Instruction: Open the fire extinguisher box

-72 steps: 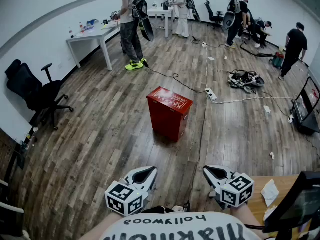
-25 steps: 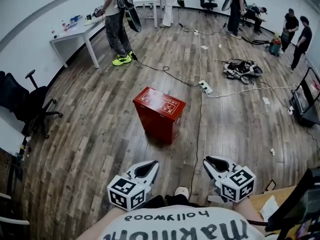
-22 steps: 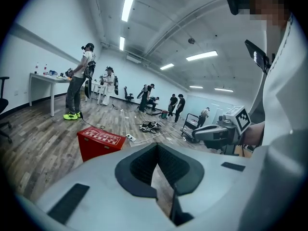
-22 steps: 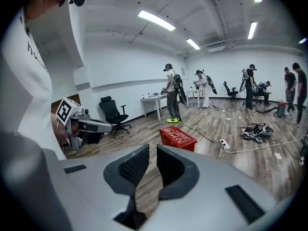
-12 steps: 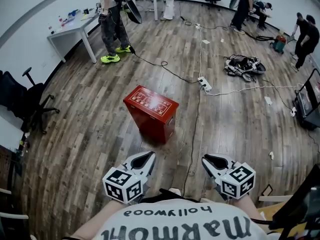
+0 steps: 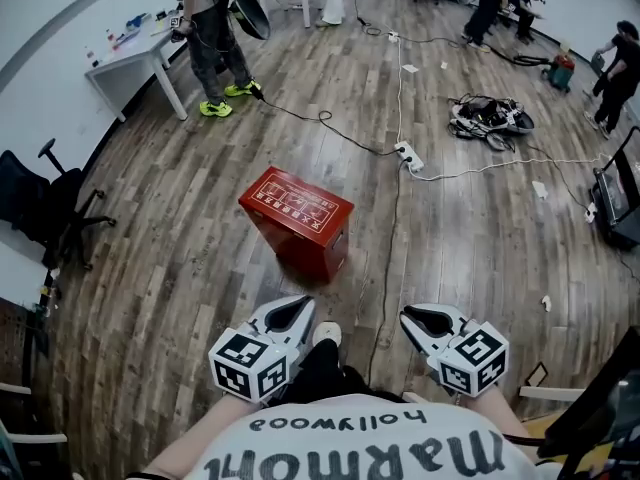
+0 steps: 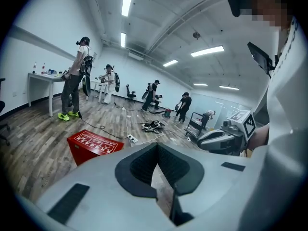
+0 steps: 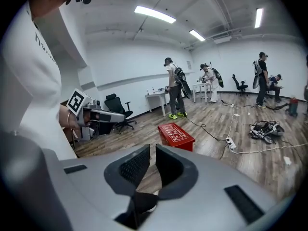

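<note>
On the wooden floor [image 6: 150, 268]: red metal fire extinguisher box [image 6: 295, 218], lid closed, well ahead of both tools.
Change: box nearer than a second ago, pale shoe [image 6: 326, 334] stepping forward; approach only.
Left tool [image 6: 296, 308]: jaws together, empty.
Right tool [image 6: 412, 315]: jaws closing, slit left, nothing between.
Gripper views only: jaw gaps; head view only: lid top; latch probably too small to see.

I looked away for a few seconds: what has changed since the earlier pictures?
The person has walked closer to the red box, now nearer in the head view; a shoe shows between the claws. The right claw is closing, nothing between its jaws. Unchanged: box still shut, left claw empty, nothing grasped.
</note>
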`<state>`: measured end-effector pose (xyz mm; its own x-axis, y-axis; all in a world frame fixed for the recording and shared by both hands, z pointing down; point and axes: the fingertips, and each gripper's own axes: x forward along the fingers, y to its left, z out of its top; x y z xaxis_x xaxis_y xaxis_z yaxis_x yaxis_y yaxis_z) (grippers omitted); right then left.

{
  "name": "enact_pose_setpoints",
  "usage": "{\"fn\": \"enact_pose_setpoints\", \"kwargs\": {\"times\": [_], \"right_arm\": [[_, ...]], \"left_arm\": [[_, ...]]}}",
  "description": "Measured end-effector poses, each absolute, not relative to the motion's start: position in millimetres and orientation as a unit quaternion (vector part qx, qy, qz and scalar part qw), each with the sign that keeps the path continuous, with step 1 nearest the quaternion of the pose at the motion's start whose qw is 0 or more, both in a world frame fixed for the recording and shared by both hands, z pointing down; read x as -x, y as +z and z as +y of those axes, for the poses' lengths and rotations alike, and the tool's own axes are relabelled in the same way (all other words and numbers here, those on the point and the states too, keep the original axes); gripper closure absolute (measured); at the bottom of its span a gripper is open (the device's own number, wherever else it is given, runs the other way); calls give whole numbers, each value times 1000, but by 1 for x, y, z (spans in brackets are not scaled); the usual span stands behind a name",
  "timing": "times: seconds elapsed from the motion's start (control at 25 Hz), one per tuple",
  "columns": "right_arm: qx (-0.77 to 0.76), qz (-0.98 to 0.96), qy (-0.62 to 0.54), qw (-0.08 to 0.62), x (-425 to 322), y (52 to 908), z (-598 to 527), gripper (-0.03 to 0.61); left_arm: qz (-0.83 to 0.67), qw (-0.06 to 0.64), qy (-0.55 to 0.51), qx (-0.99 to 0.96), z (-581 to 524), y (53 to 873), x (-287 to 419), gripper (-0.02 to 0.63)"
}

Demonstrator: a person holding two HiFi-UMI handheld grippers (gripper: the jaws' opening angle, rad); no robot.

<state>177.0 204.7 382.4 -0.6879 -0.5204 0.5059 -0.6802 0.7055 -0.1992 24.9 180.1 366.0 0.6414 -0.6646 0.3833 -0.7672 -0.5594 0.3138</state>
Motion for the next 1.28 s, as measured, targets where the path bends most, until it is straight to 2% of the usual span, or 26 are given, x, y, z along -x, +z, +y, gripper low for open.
{"fn": "enact_pose_setpoints", "kwargs": {"times": [0.28,1.28], "right_arm": [[-361,-883,202,222,-184,392,148,537],[-341,-884,196,253,-128,391,-4,537]], "left_arm": [[-396,258,110,-874,119,383,-23,607],[-373,258,124,-883,-37,376,19,607]]}}
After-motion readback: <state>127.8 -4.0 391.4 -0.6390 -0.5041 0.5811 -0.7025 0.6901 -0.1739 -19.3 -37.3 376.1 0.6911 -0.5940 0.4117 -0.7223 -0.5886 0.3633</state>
